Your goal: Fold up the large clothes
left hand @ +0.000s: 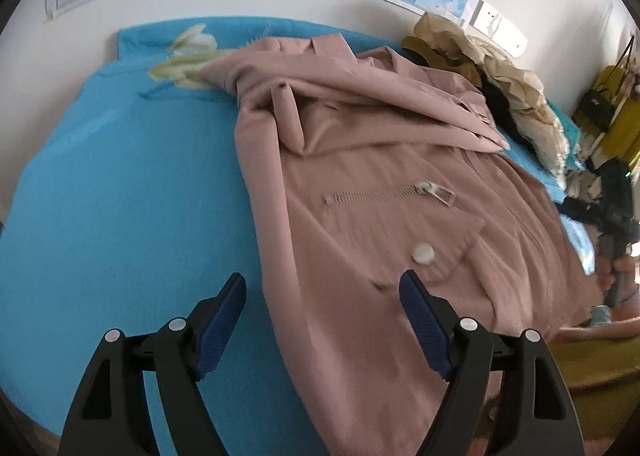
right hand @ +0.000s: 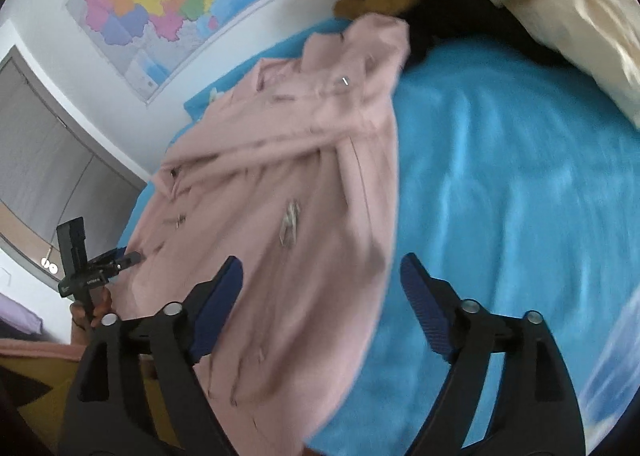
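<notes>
Both claws gape empty: left gripper [left hand: 322, 292] astride the pink jacket [left hand: 400, 191] hem, right gripper [right hand: 322, 276] likewise. The jacket sprawls toward twelve o'clock on the blue blanket [left hand: 120, 195]. Blur hides the edge, so a pinch could snag blanket too.

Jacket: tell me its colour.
Dusty pink, clearest in the left wrist view: jacket.
</notes>
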`<state>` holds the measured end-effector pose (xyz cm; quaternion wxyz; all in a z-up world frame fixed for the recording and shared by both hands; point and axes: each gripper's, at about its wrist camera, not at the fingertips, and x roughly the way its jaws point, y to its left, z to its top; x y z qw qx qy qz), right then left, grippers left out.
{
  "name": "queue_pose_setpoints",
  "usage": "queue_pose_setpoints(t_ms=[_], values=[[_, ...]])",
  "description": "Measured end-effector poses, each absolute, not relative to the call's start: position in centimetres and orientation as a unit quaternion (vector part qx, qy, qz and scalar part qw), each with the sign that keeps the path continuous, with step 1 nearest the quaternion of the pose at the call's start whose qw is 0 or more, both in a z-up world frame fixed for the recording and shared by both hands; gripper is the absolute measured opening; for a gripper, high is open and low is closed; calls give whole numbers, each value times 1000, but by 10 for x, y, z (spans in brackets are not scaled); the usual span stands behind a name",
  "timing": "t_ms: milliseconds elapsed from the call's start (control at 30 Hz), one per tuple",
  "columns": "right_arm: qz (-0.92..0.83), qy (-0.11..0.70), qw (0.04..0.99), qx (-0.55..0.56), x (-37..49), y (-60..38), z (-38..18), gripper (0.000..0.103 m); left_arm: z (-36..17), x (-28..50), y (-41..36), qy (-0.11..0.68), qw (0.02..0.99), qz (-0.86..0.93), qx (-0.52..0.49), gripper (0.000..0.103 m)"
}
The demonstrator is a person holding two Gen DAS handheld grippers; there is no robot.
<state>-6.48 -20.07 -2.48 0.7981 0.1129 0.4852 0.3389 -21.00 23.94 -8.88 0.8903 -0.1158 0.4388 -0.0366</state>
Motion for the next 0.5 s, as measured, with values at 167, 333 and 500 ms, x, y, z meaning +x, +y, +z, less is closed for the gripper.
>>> queue_pose_setpoints(t_ms=[167, 333, 500], values=[[361, 498, 777, 136, -84, -212, -39, 83, -93, -227, 236, 442, 884, -67, -137, 88], [412, 496, 752, 137, -96, -200, -39, 79, -95, -235, 224, 446, 868, -139, -169, 97], [456, 496, 725, 140, -107, -186, -41, 76, -98, -227, 214, 435, 862, -172, -196, 97]])
